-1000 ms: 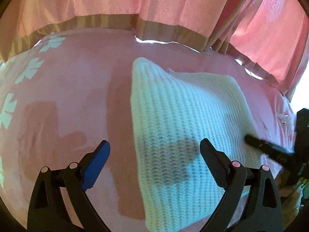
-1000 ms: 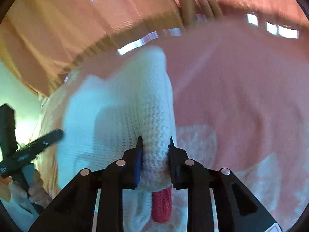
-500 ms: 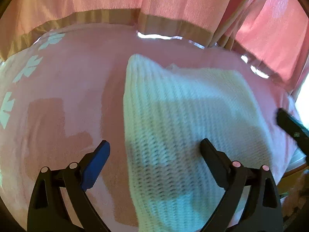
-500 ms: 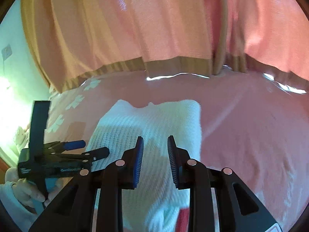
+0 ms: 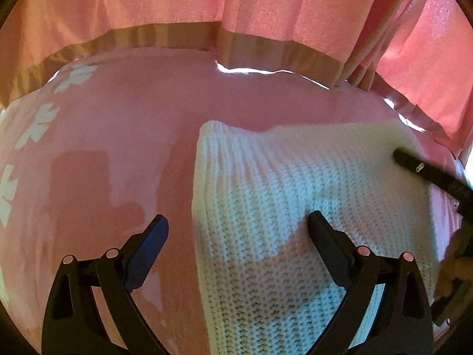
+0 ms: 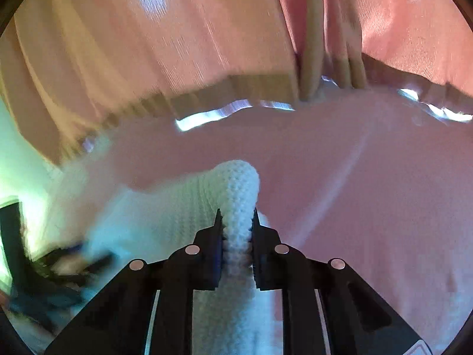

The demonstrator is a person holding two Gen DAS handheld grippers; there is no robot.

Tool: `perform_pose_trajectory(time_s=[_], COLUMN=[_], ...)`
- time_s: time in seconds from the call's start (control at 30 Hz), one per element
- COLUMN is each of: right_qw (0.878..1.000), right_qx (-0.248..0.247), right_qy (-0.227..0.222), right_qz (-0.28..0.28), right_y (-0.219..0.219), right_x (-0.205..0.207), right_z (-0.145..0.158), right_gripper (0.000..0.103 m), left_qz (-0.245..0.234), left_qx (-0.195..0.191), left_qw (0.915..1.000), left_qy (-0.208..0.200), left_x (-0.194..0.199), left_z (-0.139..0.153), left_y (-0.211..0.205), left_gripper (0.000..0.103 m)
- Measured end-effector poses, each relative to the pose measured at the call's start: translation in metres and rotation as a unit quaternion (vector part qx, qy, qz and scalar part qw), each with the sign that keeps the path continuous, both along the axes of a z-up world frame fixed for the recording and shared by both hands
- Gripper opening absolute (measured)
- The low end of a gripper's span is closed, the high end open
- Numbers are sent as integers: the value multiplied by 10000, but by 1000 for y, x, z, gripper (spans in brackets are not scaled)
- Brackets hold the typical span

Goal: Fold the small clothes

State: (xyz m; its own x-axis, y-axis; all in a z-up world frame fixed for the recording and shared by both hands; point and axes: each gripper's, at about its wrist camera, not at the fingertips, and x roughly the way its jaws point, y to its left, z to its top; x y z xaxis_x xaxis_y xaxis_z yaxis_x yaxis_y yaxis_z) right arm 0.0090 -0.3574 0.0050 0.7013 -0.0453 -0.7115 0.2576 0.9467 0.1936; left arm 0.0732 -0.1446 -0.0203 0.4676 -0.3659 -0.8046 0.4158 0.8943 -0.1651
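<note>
A white knitted garment lies on a pink bedspread, a chunky piece with ribbed rows near its far edge and a looser, open stitch lower down. Its left edge runs as a thick rounded fold, and its far left corner stands up in a soft point. The bedspread is smooth and matte, printed with white flower shapes along its left side. Behind it hang pink curtains in vertical pleats, finished with a tan band along the hem, and bright slits of daylight show under that hem.

The left gripper is spread wide and grips nothing: its blue-padded finger sits over bare bedspread, its black finger over the knit (whether either tip touches the fabric cannot be told). The right gripper is pressed together on a raised ridge of the white knit, which bulges up between the tips and trails down between the fingers toward the camera.

From the left wrist view the right gripper shows only as a dark bar at the right edge over the garment's far right corner; the rest of it is cut off by the frame. In the right wrist view the left gripper is a dark smear at lower left, too blurred to read. The garment's near end runs out of both pictures, so its full outline is not visible.
</note>
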Motion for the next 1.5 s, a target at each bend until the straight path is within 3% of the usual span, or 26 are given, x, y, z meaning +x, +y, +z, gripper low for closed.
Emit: perform_pose_trajectory(time_s=[0.03,0.17,0.3,0.4,0.47,0.5,0.57,0.6,0.7,0.77,0.8,0.9,0.97,1.07,1.1,1.13,1.23,1.3,1.4,1.5], right_qw=[9996,9991,9968,9957,9967,9973,9975,9970,9967,9961,9949,9987,9985,9974,9972,9975,9971,9956,9932,9866], right_qx=[-11,267,383,690,690,635,618,659,603,826,958,392,429,627,637,544,478,557,842,1386], right_qy=[268,-326,-644,-522,-227,-153,-193,-309,-545,116,168,195,189,93,45,-36,-348,-588,-717,-813], right_qz=[14,36,291,344,361,343,269,249,-36,-303,-283,-278,-293,-354,-393,-454,-488,-463,-373,-264], right_y=[0,12,44,61,72,73,71,69,67,58,57,69,70,66,66,67,66,62,49,33], right_x=[0,-62,-138,-169,-167,-165,-169,-175,-196,-184,-182,-177,-177,-180,-183,-188,-195,-195,-182,-156], right_z=[-13,7,7,-20,-40,-45,-43,-38,-35,-74,-82,-72,-77,-73,-70,-65,-51,-43,-32,-27], right_gripper=[18,26,53,54,30,11,10,10,9,9,9,11,11,25,38,49,67,77,78,79], left_qz=[-11,-70,-256,-272,-238,-265,-360,-429,-459,-458,-427,-443,-392,-338,-342,-334,-325,-349,-315,-71], left_qx=[-6,-43,-278,-398,-295,-247,-61,1,-25,32,10,100,107,30,-39,-71,-264,-619,-1118,-1868], left_qw=[10000,10000,9992,9988,9988,9984,9974,9971,9975,9971,9969,9974,9974,9975,9975,9975,9975,9966,9930,9812], left_qy=[52,-4,-122,60,302,430,629,634,541,602,654,564,599,626,624,611,575,425,226,477], left_x=[1,-14,-63,-91,-108,-114,-123,-127,-131,-129,-128,-129,-128,-134,-137,-137,-142,-144,-134,-97], left_z=[-2,12,32,25,5,-5,-25,-30,-26,-31,-33,-29,-29,-24,-20,-18,-7,9,32,44], left_y=[0,6,23,27,26,25,24,24,28,26,25,21,22,23,24,25,29,34,40,51], left_gripper=[94,92,92,93,92,91,69,65,62,63,63,65,67,67,68,71,81,89,95,97])
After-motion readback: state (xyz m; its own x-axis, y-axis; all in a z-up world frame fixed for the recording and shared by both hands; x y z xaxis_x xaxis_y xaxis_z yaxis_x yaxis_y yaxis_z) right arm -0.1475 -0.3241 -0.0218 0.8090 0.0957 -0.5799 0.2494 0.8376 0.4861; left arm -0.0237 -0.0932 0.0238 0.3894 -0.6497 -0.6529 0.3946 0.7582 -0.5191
